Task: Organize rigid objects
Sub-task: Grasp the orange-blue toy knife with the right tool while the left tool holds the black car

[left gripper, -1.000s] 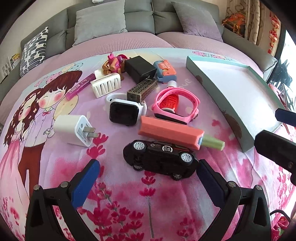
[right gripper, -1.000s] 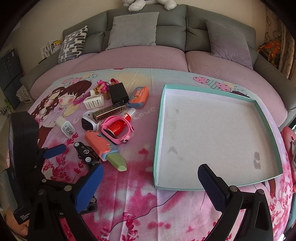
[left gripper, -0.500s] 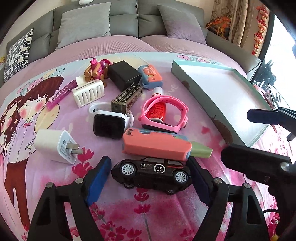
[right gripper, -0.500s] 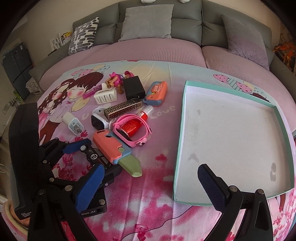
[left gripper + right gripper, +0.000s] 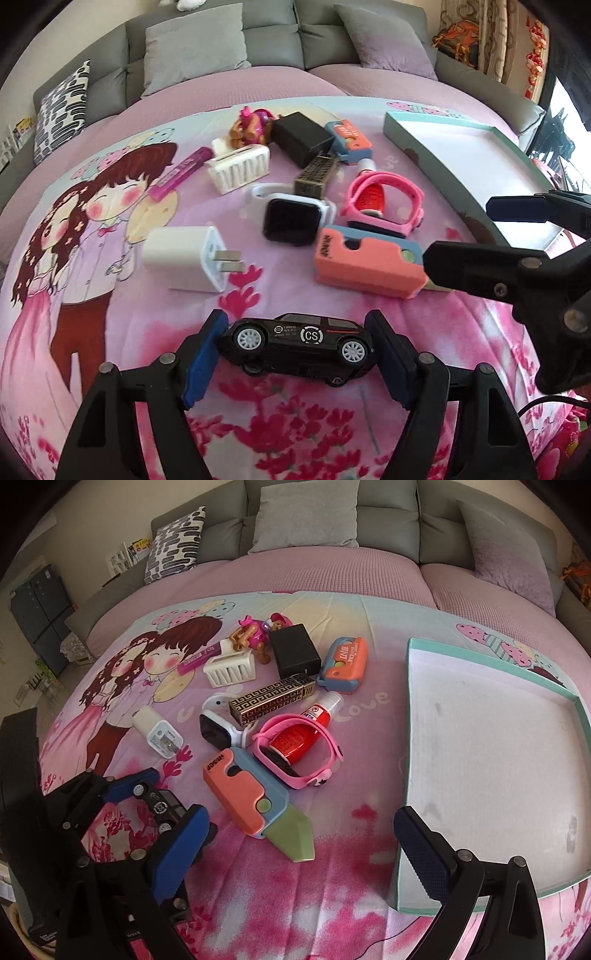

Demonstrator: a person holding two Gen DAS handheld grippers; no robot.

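Left wrist view
my left tongs (image 5: pixel 297 345): pads at the nose and tail of the car (image 5: pixel 295 341), touching or very nearly; I read it as gripped end to end.
car place: on the pink printed blanket (image 5: pixel 110 332), nearest me, apart from the pile, just short of the orange knife toy (image 5: pixel 365 262).
car handling: looks like a small hard toy, probably light, stiff, glossy shell so likely slippery; wheels could roll if it is set down.
grip point: bumpers, low on the body, pads flat on the ends; roof and wheels look like poorer holds.
pile behind: white plug (image 5: pixel 184 258), smartwatch (image 5: pixel 293 221), pink band (image 5: pixel 384 201) round a red bottle (image 5: pixel 371 194), black box (image 5: pixel 303 142), all rigid.
tray (image 5: pixel 424 157): teal rim, white floor, off to the right, well apart from the car.
my right tongs (image 5: pixel 491 230): seen from the side at right, fingers apart, nothing between them.

Right wrist view
my right tongs (image 5: pixel 299 845): wide, holding nothing, hovering above the blanket (image 5: pixel 332 886) between the knife toy (image 5: pixel 247 794) and the tray (image 5: pixel 408 738).
left tongs (image 5: pixel 162 805): lower left, blue pads either side of the car (image 5: pixel 159 803), mostly hidden by the fingers.
tray state: nothing in it, only a few marks.
risk: I judge the car may twist or slip out of an end grip if squeezed off centre; a level carry to the tray seems best.
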